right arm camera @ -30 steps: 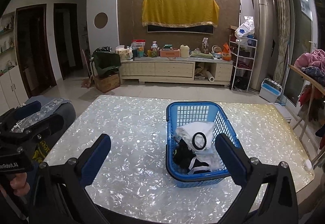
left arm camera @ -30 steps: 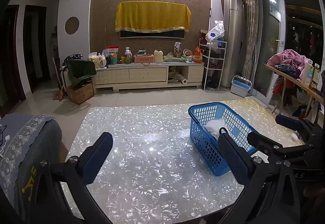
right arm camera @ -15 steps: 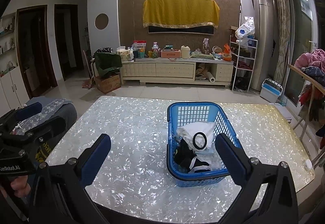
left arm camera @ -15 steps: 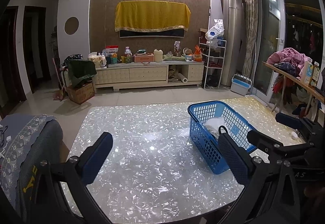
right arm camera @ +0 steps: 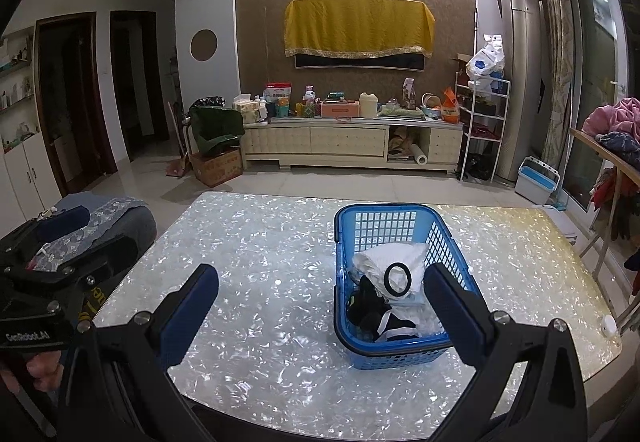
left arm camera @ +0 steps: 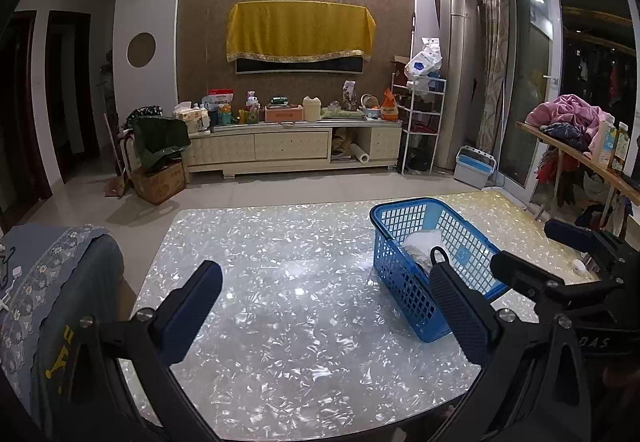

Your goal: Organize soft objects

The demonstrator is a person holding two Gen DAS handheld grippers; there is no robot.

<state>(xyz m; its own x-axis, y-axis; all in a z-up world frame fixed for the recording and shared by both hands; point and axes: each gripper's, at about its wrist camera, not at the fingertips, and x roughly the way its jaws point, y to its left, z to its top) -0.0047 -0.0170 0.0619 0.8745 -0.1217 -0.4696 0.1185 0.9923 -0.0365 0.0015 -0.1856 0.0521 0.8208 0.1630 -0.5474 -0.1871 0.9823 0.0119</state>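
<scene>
Barely any shift this past second: our left gripper (left arm camera: 326,308) and right gripper (right arm camera: 320,312) hover wide open, empty, over the counter (right arm camera: 260,242), clothes piled in the blue basket (right arm camera: 348,226) centre-right.

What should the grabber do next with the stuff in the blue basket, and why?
Probably lower the right hand-held gripper toward the white cloth at the top of the pile in the blue basket. Both grippers are open and hold nothing, the left hand-held gripper is off to the basket's side, and the right one already faces it, with the white cloth lying uppermost above the black pieces.
</scene>
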